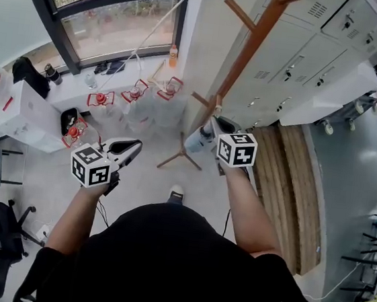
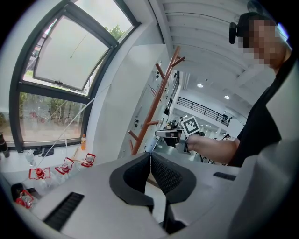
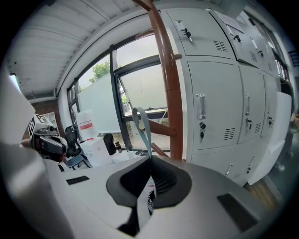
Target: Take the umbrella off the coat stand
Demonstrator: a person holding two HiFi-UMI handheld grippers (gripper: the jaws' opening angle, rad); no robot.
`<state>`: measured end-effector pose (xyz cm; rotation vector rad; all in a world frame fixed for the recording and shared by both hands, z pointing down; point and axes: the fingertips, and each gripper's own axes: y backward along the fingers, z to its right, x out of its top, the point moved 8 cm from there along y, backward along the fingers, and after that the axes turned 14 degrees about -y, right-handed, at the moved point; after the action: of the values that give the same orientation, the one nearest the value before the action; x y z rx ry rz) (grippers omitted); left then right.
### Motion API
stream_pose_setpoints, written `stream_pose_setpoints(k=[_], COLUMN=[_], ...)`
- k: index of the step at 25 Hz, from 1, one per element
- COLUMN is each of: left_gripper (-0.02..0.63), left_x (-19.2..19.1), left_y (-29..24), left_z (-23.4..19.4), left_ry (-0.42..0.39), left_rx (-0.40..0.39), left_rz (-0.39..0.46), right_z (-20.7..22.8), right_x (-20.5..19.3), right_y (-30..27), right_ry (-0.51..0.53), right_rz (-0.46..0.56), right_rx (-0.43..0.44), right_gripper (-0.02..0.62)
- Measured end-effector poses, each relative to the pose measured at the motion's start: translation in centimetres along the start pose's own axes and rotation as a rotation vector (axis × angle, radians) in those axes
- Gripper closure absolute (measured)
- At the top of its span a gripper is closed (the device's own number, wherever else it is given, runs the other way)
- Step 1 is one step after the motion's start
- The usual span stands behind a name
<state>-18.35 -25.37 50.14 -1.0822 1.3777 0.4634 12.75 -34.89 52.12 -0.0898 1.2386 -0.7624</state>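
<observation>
The brown wooden coat stand (image 1: 251, 42) rises at the middle right, its feet on the floor. My right gripper (image 1: 213, 124) is close against its lower pole, shut on the pale folded umbrella (image 1: 197, 140), which hangs beneath the jaws. In the right gripper view the umbrella's grey-blue strap loop (image 3: 140, 122) sticks up out of the shut right gripper (image 3: 150, 158), in front of a peg (image 3: 161, 128) of the coat stand (image 3: 169, 84). Whether the loop is round the peg I cannot tell. My left gripper (image 1: 131, 150) is shut on nothing, left of the stand and apart from it.
Grey lockers (image 1: 308, 52) stand just behind the stand. Several water jugs with red caps (image 1: 137, 97) sit on the floor below the window. A wooden platform (image 1: 286, 185) lies at the right, office chairs (image 1: 4, 227) at the lower left.
</observation>
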Motion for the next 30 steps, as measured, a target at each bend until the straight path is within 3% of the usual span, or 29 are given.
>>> stream_pose_setpoints(k=[30], left_gripper=[0.578], left_x=[-0.5], left_y=[7.2], left_z=[5.3], left_ry=[-0.059], left_rx=[0.027], left_rz=[0.03], right_z=[-4.2], right_x=[-3.6], right_y=[9.9], right_ry=[-0.03], right_rz=[0.061], right_rx=[-0.028], right_gripper=[0.581])
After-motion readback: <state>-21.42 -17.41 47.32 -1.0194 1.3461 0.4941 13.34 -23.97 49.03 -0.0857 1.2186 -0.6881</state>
